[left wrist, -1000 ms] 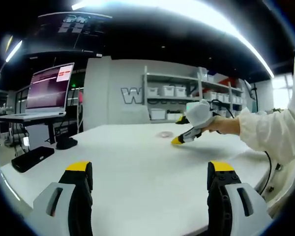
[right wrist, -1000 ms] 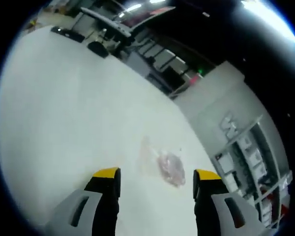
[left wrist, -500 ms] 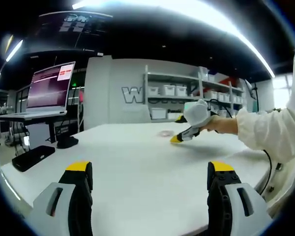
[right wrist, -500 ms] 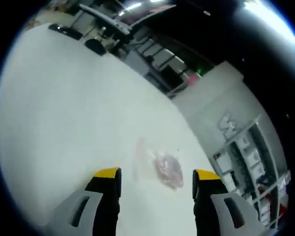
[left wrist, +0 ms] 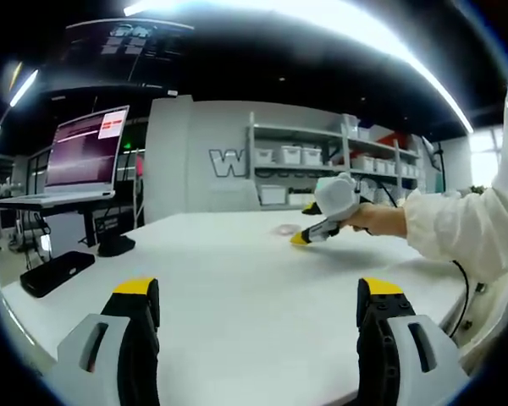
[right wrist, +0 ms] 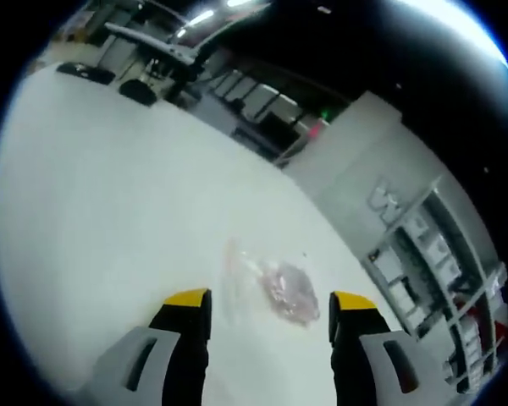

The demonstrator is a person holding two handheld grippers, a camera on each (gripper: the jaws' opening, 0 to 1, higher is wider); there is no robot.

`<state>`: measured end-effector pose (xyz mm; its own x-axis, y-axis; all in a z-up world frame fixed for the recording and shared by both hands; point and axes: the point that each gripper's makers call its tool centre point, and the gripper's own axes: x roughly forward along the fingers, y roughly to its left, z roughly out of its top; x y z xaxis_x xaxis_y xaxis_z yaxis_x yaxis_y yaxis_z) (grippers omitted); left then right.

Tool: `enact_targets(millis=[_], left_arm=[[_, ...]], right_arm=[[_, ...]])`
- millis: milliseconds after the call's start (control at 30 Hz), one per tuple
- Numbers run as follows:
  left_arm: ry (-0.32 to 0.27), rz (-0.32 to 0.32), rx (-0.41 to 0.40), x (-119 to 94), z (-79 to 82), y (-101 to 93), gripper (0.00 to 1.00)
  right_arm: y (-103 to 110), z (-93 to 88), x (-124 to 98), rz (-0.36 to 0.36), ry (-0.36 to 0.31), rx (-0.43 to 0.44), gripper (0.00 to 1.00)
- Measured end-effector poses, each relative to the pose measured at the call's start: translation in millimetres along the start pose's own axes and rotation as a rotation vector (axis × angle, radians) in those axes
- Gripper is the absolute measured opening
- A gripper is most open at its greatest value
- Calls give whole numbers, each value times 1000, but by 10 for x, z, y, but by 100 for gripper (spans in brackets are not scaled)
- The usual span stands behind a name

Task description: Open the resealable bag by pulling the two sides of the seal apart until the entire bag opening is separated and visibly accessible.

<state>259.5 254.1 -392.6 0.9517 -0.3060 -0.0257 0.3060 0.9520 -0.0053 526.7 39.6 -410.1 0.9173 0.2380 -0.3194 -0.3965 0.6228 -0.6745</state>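
bag (right wrist: 281, 289): clear film, blurred; seal not made out, open or closed cannot be told. In left gripper view a tiny pale patch (left wrist: 285, 229), contents unreadable.
right gripper (left wrist: 309, 236): far off in left gripper view, partly behind hand (left wrist: 379, 219); finger gap too small to tell.
left gripper (left wrist: 258, 292): bodies cut off by bottom edge.
wall lettering (left wrist: 228, 164): cut by shelf (left wrist: 322, 161).
laptop screen (left wrist: 83, 149): text too small to read.

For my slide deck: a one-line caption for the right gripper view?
Open right gripper poised above a clear resealable bag lying flat on the white table.
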Motion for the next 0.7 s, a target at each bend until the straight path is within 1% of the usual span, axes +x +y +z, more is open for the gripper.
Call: enact_targets(millis=[300, 433, 600, 700], left_arm=[[4, 7, -3, 4, -14, 46, 95], [5, 12, -6, 6, -18, 63, 95], [7, 13, -7, 15, -27, 67, 95], [8, 14, -10, 18, -35, 71, 95]], right_arm=[[16, -8, 100, -4, -3, 47, 52], [1, -17, 177, -9, -3, 53, 48], [-2, -17, 202, -9, -8, 68, 45], [6, -30, 211, -9, -11, 78, 41]])
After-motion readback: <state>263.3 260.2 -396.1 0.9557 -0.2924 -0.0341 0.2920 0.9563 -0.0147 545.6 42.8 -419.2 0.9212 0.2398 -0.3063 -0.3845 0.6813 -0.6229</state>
